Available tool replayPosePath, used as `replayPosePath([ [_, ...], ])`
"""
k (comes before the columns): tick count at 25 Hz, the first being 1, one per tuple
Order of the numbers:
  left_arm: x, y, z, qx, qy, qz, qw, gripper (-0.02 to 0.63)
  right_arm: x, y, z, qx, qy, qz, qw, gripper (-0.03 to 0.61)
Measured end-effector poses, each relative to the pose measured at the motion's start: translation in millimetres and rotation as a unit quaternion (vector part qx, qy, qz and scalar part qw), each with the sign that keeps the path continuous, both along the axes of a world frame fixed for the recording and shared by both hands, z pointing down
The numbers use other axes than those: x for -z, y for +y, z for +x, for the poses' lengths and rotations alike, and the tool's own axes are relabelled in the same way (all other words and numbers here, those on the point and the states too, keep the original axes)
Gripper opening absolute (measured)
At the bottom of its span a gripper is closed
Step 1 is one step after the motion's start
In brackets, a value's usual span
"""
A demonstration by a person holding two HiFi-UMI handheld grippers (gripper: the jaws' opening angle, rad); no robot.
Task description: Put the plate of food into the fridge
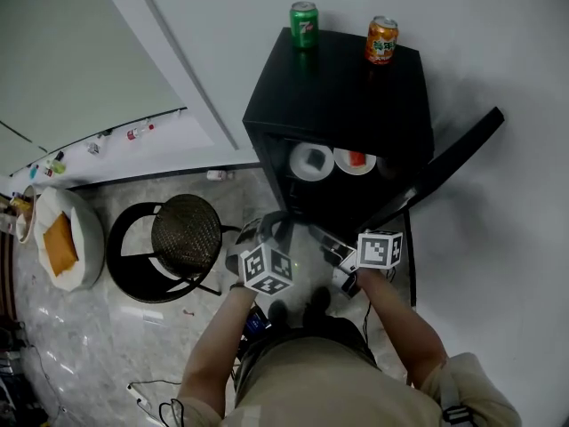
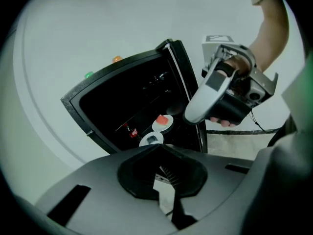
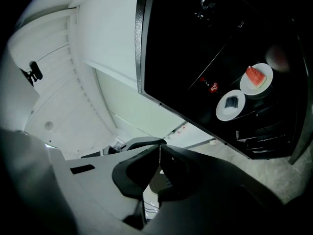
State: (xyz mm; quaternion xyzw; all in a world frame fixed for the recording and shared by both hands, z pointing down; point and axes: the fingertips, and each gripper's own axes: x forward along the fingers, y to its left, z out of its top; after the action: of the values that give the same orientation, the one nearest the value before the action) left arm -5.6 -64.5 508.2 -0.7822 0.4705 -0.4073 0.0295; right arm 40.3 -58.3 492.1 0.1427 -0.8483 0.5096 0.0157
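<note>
The black mini fridge (image 1: 338,105) stands open, its door (image 1: 453,163) swung out to the right. On a shelf inside sit a white plate with red food (image 1: 355,160) and a white plate with a dark item (image 1: 312,161). Both plates also show in the left gripper view, red food (image 2: 163,122) and dark item (image 2: 151,139), and in the right gripper view, red food (image 3: 256,80) and dark item (image 3: 230,105). My left gripper (image 1: 267,228) and right gripper (image 1: 322,237) hang in front of the fridge opening, both shut and empty. The left gripper (image 2: 160,147) sees the right gripper's body (image 2: 215,92) held by a hand. The right gripper (image 3: 159,145) points at the fridge's left edge.
A green can (image 1: 303,23) and an orange can (image 1: 381,40) stand on the fridge top. A small red bottle (image 3: 211,86) is inside the fridge. A round black stool (image 1: 185,232) stands left of the fridge, and a white cushion with an orange pad (image 1: 67,238) lies farther left.
</note>
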Motion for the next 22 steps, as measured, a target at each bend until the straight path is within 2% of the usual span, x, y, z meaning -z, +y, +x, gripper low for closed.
replayPosePath([
  [9, 5, 32, -52, 0.013, 0.034, 0.021, 0.9991, 0.008, -3, 39, -49, 0.015, 0.026, 0.012, 0.999, 0.023],
  [16, 3, 66, -84, 0.017, 0.053, 0.032, 0.9979, 0.008, -13, 76, -77, 0.017, 0.053, 0.003, 0.998, 0.023],
  [22, 11, 88, -104, 0.014, 0.054, 0.055, 0.9969, 0.008, 7, 96, -99, 0.001, 0.048, 0.029, 0.998, 0.023],
])
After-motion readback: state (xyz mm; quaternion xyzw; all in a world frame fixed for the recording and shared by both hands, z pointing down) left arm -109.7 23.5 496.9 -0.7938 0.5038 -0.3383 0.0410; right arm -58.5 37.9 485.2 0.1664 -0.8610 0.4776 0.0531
